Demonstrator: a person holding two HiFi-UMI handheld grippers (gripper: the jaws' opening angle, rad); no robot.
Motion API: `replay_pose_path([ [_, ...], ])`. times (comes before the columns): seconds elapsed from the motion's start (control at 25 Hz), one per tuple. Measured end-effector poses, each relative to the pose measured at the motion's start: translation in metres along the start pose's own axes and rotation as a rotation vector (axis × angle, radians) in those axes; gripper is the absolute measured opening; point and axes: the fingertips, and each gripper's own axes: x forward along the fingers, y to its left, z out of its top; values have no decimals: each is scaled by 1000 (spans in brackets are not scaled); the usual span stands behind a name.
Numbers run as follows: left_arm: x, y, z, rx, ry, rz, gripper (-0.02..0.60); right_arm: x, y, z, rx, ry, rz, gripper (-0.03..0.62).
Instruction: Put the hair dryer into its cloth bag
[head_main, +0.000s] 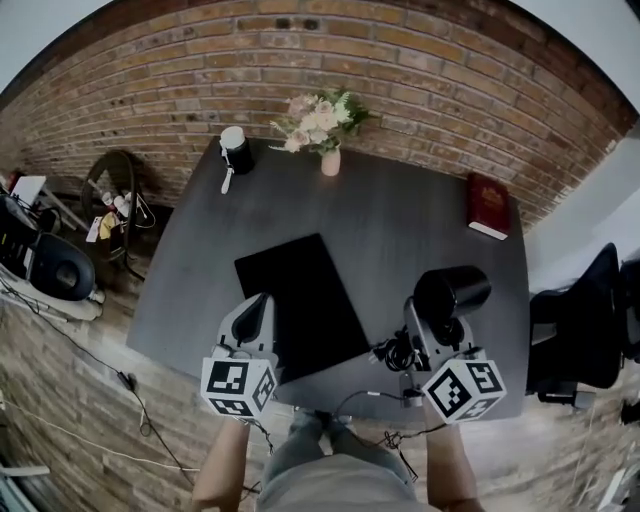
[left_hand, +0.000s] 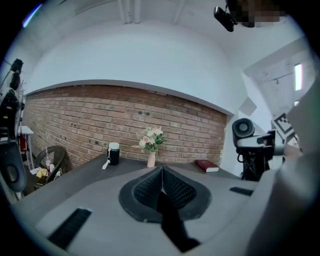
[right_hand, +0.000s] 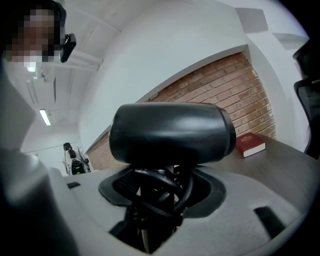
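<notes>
Right gripper: jaws clamped on the handle and coiled cord of the hair dryer, held over the table's near right part. The barrel's long axis lies crosswise above the jaws, one end toward the cloth bag. Probably rigid, smooth and top-heavy, so the handle is the best hold. The limp bag lies flat. Left gripper: jaws pressed together at the bag's left edge.

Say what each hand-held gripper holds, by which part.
The right hand-held gripper holds the dryer by its handle, cord bunched there. The left hand-held gripper is shut at the edge of the bag; whether it pinches cloth can't be told.
</notes>
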Motion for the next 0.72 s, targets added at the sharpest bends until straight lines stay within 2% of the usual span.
replay_pose_path([
  [0.24, -5, -4, -44, 16, 90, -73, 8, 3, -9, -16, -2, 33, -15, 247],
  [0.48, -12, -15, -84, 29, 185, -183, 10, -4, -21, -35, 8, 71, -58, 247],
  [0.52, -15, -17, -92, 38, 207, -204, 18, -6, -22, -39, 12, 77, -65, 247],
  [0.6, -19, -22, -108, 61, 254, -254, 106, -11, -25, -45, 17, 85, -77, 247],
  [0.72, -26, -31, -133, 124, 331, -338, 110, -17, -27, -52, 14, 101, -95, 247],
])
